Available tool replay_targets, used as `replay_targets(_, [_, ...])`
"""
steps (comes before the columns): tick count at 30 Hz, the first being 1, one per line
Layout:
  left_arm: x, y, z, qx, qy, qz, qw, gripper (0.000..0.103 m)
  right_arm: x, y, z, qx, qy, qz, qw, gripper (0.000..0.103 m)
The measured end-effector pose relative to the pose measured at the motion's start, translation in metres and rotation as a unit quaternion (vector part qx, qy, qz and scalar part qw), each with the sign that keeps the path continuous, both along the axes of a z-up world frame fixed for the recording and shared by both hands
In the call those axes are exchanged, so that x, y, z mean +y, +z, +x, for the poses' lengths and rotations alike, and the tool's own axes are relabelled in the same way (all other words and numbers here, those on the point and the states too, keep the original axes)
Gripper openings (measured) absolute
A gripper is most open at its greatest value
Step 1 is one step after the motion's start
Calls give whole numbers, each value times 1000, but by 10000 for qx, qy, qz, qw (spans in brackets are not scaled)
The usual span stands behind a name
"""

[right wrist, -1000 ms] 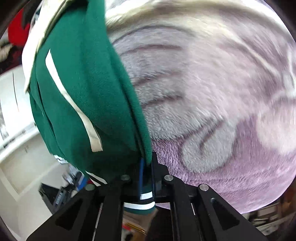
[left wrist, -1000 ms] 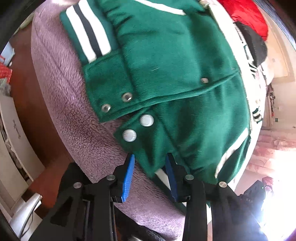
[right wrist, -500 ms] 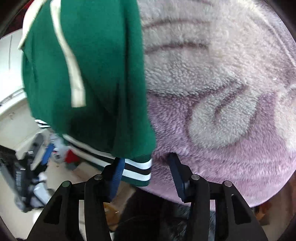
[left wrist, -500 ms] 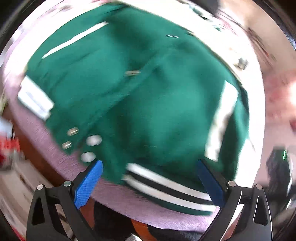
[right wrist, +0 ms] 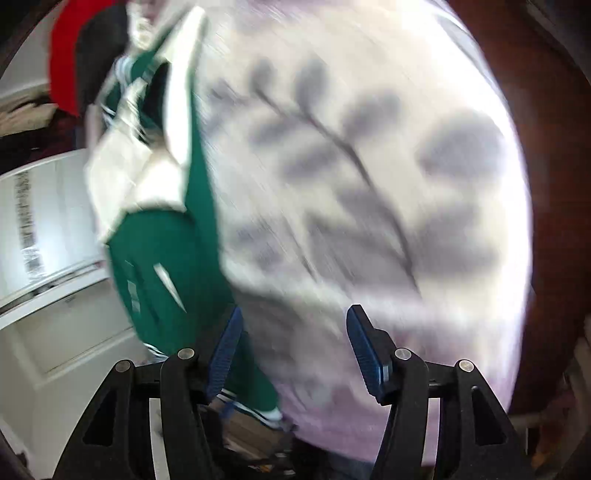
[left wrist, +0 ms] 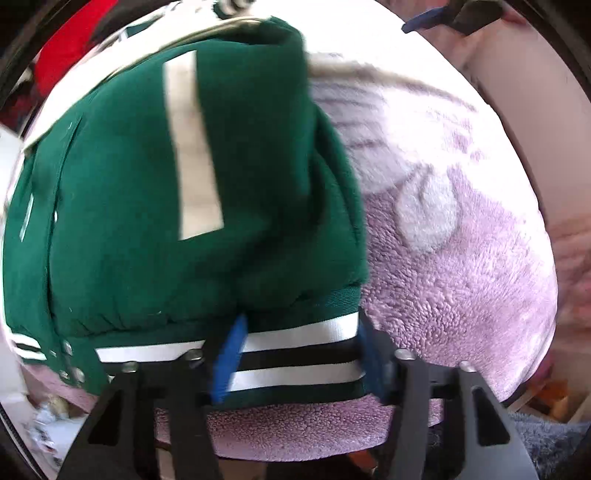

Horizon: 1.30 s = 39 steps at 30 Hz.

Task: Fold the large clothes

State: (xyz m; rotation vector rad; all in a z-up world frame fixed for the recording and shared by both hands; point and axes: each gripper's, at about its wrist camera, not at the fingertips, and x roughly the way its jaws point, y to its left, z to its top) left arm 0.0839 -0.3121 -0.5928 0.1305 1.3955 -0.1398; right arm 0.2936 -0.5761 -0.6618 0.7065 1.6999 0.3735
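A green varsity jacket (left wrist: 155,206) with white stripes and a black-and-white striped hem (left wrist: 288,354) lies folded on a purple fleece blanket (left wrist: 461,266). My left gripper (left wrist: 299,354) is open, its blue pads on either side of the right end of the hem. In the right wrist view the jacket (right wrist: 162,258) lies at the left, blurred. My right gripper (right wrist: 293,347) is open and empty over the pale leaf-patterned part of the blanket (right wrist: 351,184), to the right of the jacket.
Red and black clothes (right wrist: 70,62) lie beyond the jacket. White furniture (right wrist: 48,236) stands to the left of the bed. A dark brown wooden surface (right wrist: 554,203) is at the right. The other gripper (left wrist: 454,14) shows at the top of the left wrist view.
My right gripper let go of the jacket's hem, opened and moved off to the right over the blanket. My left gripper swung round to the striped hem and narrowed somewhat.
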Motion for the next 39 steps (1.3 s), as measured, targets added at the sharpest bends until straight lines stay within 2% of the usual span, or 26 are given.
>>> replay_targets(3, [16, 13, -8, -181, 177, -283, 9993, 17, 14, -10, 64, -383, -30, 656, 9971, 76])
replay_targets(6, [28, 27, -11, -219, 331, -480, 9981, 10, 35, -22, 121, -589, -106, 1024, 9929, 77])
replay_targets(10, [41, 47, -11, -363, 470, -589, 9965, 6, 73, -53, 178, -560, -197, 1628, 9849, 78])
replay_targets(11, [44, 52, -11, -397, 538, -640, 9957, 6, 82, -60, 187, -540, -208, 1742, 9830, 86])
replay_targets(12, [40, 55, 2, -413, 618, -695, 9948, 5, 92, -65, 194, -467, -188, 1832, 9818, 89])
replay_targets(15, [52, 69, 6, -487, 942, -884, 9904, 5, 128, -75, 205, -402, -175, 1851, 9817, 89])
replay_targets(16, [57, 74, 7, -532, 1052, -933, 9886, 5, 137, -75, 208, -417, -146, 1773, 9832, 87])
replay_targets(17, [60, 78, 8, -584, 1139, -977, 9870, 5, 145, -74, 211, -391, -174, 1579, 9865, 72])
replay_targets(18, [69, 84, 8, -637, 1233, -1023, 9850, 5, 151, -74, 214, -328, -200, 1521, 9876, 43])
replay_targets(19, [78, 90, 8, -715, 1351, -1081, 9823, 5, 157, -74, 216, -215, -199, 1440, 9891, 31])
replay_targets(22, [106, 110, 1, -960, 1763, -1264, 9714, 4, 174, -48, 224, -256, -102, 988, 9947, 25])
replay_targets(23, [124, 121, -5, -1042, 1961, -1389, 9651, 4, 173, -40, 218, -282, -58, 906, 9955, 23])
replay_targets(27, [185, 151, -16, -1363, 2694, -1774, 9367, 4, 194, 36, 227, -414, 151, 453, 9980, 21])
replay_targets(30, [234, 165, -28, -1589, 3197, -1915, 9142, 4, 241, 95, 241, -383, 289, -53, 9988, 20])
replay_targets(33, [287, 168, -39, -1734, 3801, -2121, 8834, 4, 301, 141, 247, -554, 532, -512, 9957, 20])
replay_targets(36, [350, 161, -56, -1799, 4428, -2381, 8455, 4, 378, 161, 247, -693, 736, -1024, 9896, 20])
replay_targets(39, [397, 138, -63, -1734, 4818, -2497, 8219, 4, 465, 158, 247, -686, 824, -1440, 9838, 20])
